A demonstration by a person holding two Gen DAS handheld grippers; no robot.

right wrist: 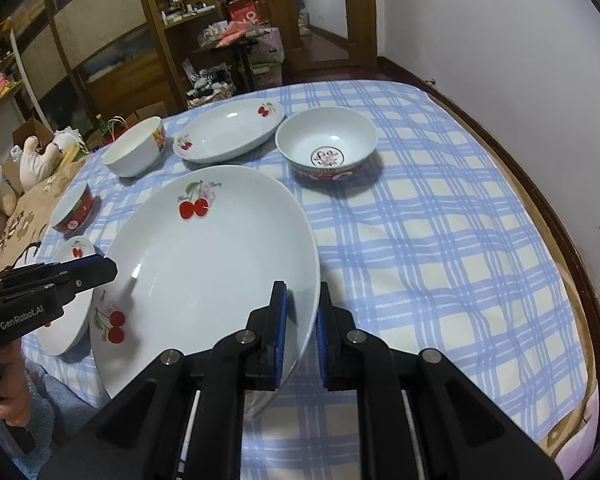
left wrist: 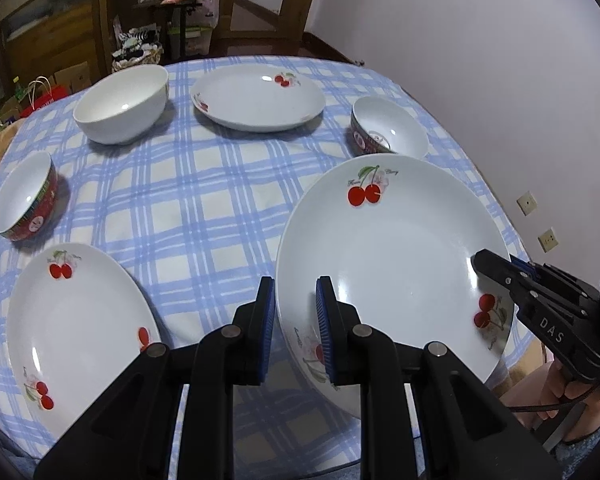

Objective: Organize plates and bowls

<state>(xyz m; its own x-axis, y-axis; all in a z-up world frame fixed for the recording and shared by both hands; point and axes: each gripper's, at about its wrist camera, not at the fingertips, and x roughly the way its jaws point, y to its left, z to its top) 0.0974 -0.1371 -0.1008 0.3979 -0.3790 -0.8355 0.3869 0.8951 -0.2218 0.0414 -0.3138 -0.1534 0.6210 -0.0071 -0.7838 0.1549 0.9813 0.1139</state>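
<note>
While the checked surface (left wrist: 204, 200) carries the other dishes, the big plate (left wrist: 392, 264) hangs tilted above its near edge, clamped at its rim by both tools. At its left rim the left hand-held gripper (left wrist: 296, 312) pinches it; at its right rim the right hand-held gripper (right wrist: 302, 316) does likewise. Beyond sit two plates (left wrist: 260, 98) (left wrist: 76, 328) and three bowls (left wrist: 122, 104) (left wrist: 388, 130) (left wrist: 26, 196).
</note>
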